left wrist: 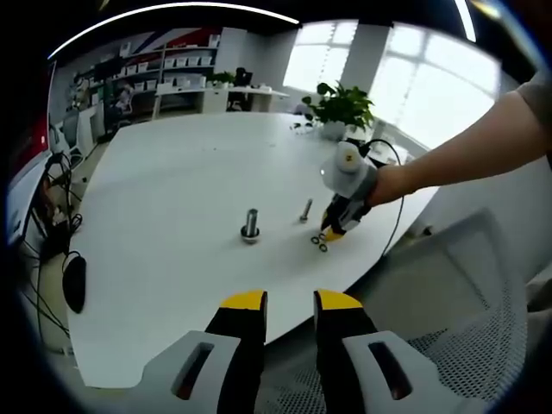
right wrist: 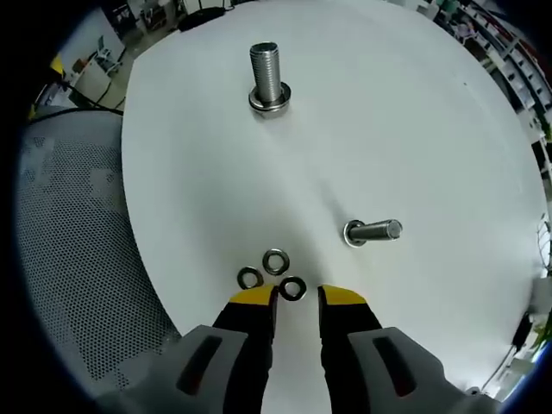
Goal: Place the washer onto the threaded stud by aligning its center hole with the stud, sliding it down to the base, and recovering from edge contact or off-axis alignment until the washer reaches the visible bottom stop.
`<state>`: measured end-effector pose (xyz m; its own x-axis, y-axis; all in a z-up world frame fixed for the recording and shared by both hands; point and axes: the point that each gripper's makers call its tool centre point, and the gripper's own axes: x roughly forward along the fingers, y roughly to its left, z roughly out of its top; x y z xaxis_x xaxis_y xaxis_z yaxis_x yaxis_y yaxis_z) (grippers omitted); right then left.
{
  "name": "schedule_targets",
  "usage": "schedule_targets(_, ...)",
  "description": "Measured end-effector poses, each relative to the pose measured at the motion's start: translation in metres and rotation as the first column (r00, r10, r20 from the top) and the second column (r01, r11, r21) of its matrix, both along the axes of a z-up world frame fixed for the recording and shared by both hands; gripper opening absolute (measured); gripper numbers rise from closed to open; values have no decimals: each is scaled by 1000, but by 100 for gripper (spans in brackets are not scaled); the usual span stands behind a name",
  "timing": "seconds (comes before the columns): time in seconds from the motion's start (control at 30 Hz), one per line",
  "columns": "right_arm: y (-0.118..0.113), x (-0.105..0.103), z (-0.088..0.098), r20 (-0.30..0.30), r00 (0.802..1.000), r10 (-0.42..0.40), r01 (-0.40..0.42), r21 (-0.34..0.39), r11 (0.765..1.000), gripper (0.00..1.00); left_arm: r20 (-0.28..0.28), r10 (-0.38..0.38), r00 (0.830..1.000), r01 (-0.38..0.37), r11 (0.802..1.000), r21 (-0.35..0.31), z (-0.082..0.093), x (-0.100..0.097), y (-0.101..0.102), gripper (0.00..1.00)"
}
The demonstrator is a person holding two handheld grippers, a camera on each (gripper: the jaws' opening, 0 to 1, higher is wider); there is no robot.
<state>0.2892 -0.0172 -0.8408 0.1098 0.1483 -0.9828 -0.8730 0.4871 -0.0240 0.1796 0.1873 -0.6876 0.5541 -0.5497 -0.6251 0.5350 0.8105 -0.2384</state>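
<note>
1. Your right gripper (right wrist: 297,297) was spread just below three washers (right wrist: 274,260), lower center.
2. Stud (right wrist: 269,78) stood upright, top center; bolt (right wrist: 373,231) lay right.
3. Your left gripper (left wrist: 290,302) was spread, empty.

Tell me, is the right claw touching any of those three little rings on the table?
Cannot tell. In the right gripper view the right claw sits right at the nearest washer, their outlines meeting, but whether there is contact or a slight gap above it isn't clear.

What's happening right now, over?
Right tongs open, tips at three washers. Left tongs open, empty. Both studs bare, nothing blocking.
</note>
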Motion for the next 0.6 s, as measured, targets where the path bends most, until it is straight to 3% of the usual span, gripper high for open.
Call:
schedule_targets(0.1, 2, -3, 0, -1, 999, 37, -37, -5, 999, 20, -2, -3, 1000, 3, 1000, -1, 0, -1, 0, 19)
schedule_targets(0.3, 1, 2, -2, -24, 1000, 5, -5, -21, 1000, 18, 1, 4, 1000, -4, 1000, -2, 1, 0, 0, 19)
schedule_targets(0.43, 1, 0, -2, -34, 997, 75, -77, -68, 995, 16, 3, 12, 1000, -12, 1000, -2, 1, 1, 1, 19)
schedule_targets(0.6, 1, 2, -2, -55, 998, 21, -26, -90, 996, 15, 2, 14, 1000, -14, 1000, 0, 0, 1, 2, 18)
